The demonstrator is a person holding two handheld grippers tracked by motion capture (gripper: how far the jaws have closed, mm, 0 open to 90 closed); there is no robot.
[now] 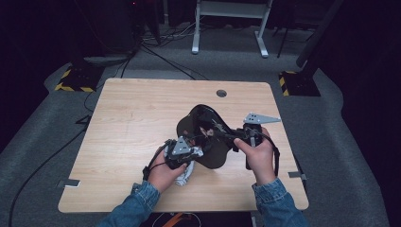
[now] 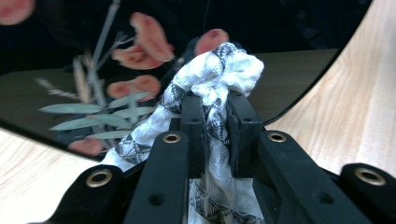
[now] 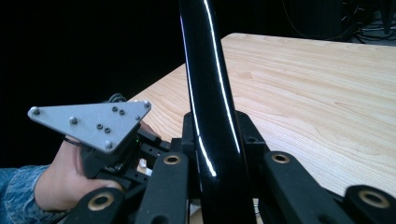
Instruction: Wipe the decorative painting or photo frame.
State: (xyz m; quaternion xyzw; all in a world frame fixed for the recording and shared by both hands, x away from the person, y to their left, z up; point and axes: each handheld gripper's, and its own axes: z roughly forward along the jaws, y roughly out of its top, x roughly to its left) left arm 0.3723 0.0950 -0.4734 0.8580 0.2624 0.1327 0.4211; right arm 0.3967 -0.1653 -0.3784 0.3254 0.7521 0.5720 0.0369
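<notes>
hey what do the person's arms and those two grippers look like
Both forearms wear blue denim sleeves. Each hand holds a black gripper. The left gripper has blocky black fingers with brass-ringed holes at their bases. The right gripper looks alike. Each carries a grey three-cornered plate dotted with screws, and a black cable.

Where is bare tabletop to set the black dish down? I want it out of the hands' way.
Bare wood lies left of the left tool and behind the black dish, toward the cable hole. It is crowded front-centre, around both tools and the cloth.
</notes>
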